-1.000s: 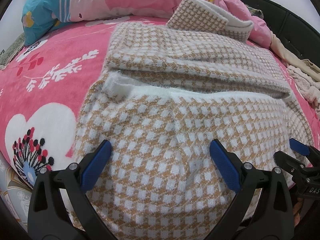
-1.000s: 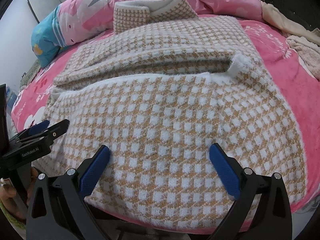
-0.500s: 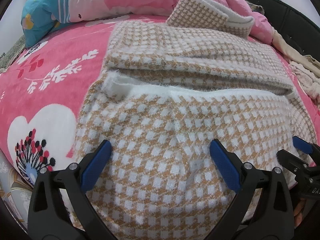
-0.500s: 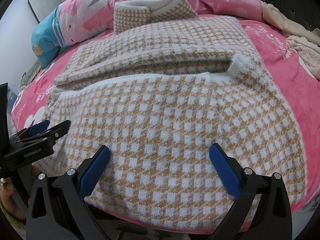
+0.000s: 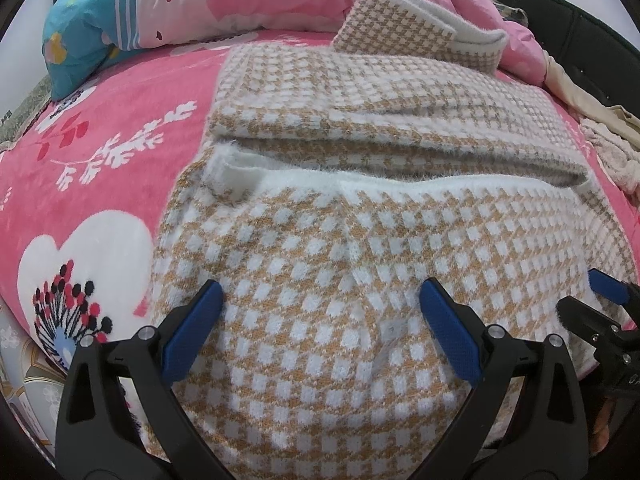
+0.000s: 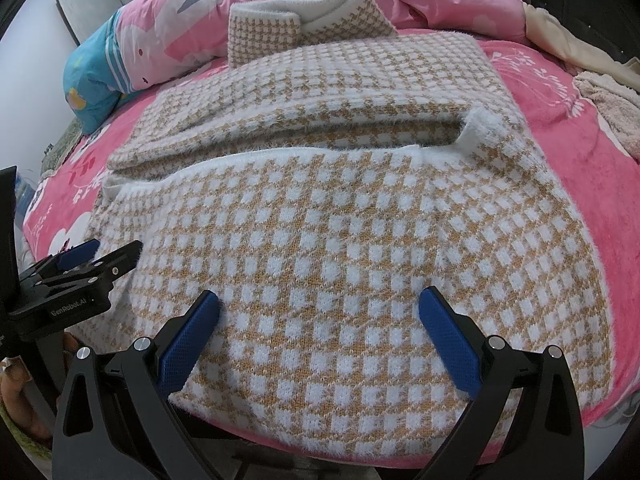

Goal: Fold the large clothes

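Note:
A tan-and-white houndstooth knit garment (image 5: 360,208) (image 6: 328,208) lies spread on the pink bed, its sleeves folded across the middle and its collar raised at the far end. My left gripper (image 5: 322,316) hovers open over the near hem on the left side, blue pads wide apart with nothing between them. My right gripper (image 6: 320,320) stands open over the near hem on the right side. Each gripper appears at the edge of the other's view, the right gripper (image 5: 600,312) at right and the left gripper (image 6: 84,260) at left.
A pink floral blanket (image 5: 100,160) covers the bed. A pink quilt and a blue pillow (image 5: 88,36) are heaped at the far end. Beige clothes (image 6: 600,92) lie at the far right. The bed's near edge drops off just below the hem.
Both grippers have edged slightly forward and lower toward the hem. The garment has not moved.

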The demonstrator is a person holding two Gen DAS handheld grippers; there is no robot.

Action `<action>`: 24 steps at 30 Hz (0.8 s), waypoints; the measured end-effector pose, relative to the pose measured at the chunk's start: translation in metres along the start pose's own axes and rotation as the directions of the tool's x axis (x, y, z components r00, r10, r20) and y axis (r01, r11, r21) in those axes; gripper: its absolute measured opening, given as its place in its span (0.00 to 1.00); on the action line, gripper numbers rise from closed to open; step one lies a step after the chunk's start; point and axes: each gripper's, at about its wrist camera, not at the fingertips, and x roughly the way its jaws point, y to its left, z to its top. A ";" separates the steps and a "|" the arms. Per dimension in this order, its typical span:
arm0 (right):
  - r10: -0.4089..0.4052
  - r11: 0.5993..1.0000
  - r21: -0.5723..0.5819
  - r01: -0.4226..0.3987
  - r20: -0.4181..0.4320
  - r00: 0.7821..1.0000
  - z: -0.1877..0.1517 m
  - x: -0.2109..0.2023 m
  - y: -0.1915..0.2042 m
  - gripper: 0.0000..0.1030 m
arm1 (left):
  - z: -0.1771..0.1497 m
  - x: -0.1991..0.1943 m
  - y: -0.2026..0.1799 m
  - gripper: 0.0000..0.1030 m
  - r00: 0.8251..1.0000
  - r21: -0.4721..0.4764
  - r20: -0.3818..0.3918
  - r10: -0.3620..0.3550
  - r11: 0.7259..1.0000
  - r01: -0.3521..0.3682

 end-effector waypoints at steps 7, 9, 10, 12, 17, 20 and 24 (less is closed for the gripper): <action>0.008 1.000 0.002 -0.008 0.002 1.000 -0.001 -0.001 0.001 0.94 | -0.004 -0.001 -0.004 0.93 1.000 0.002 0.010 0.009 1.000 -0.009; 0.008 1.000 0.001 -0.008 0.001 1.000 0.000 -0.001 0.000 0.94 | -0.004 -0.001 -0.005 0.93 1.000 0.003 0.010 0.010 1.000 -0.010; 0.008 1.000 0.002 -0.008 0.000 1.000 -0.001 -0.001 0.001 0.94 | -0.004 -0.001 -0.004 0.93 1.000 0.002 0.010 0.008 1.000 -0.008; 0.008 1.000 0.002 -0.008 -0.001 1.000 0.000 -0.001 0.000 0.94 | -0.004 -0.001 -0.003 0.93 1.000 -0.002 0.011 0.001 1.000 -0.001; 0.008 1.000 0.001 -0.008 0.000 1.000 0.000 -0.001 0.000 0.94 | -0.004 -0.001 0.001 0.93 1.000 -0.007 0.015 -0.013 1.000 0.013; 0.008 1.000 0.001 -0.008 0.001 1.000 0.000 -0.001 0.000 0.94 | -0.005 -0.002 0.003 0.93 1.000 -0.007 0.023 -0.015 1.000 0.015; 0.008 1.000 0.001 -0.008 0.001 1.000 -0.001 -0.001 0.000 0.94 | -0.005 -0.002 0.004 0.93 1.000 -0.003 0.025 -0.018 1.000 0.018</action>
